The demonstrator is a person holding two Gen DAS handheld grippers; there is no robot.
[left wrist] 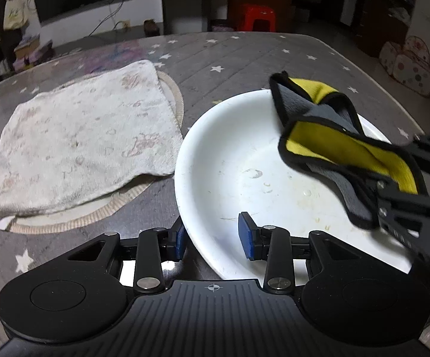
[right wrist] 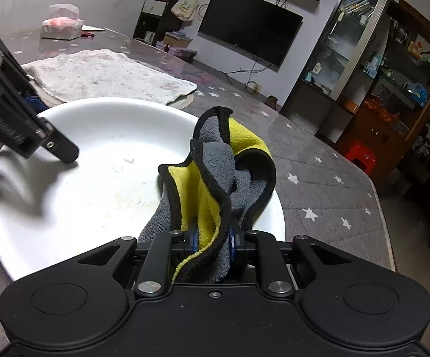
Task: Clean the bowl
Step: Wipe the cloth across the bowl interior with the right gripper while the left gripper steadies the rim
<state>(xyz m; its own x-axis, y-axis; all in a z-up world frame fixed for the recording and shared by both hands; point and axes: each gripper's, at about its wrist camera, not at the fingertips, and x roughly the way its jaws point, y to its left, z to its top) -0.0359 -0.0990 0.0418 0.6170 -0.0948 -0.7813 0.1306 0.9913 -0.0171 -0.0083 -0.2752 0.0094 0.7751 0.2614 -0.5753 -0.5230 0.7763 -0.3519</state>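
The left tool (left wrist: 213, 235) stands with fingers parted astride a bowl rim, while the right tool (right wrist: 213, 242) is clamped on a cloth.

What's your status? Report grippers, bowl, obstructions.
Left gripper open, straddling bowl rim. Right gripper shut on cloth, over bowl. Residue inside bowl. Nothing in the way.

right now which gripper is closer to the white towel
Left. The left gripper straddles the bowl rim beside the white towel; the right gripper sits across the bowl.

There was one white bowl (left wrist: 230, 160), one yellow-and-grey cloth (left wrist: 328, 136), one pale towel (left wrist: 81, 142), one round mat (left wrist: 173, 95) and one tissue pack (right wrist: 62, 25).
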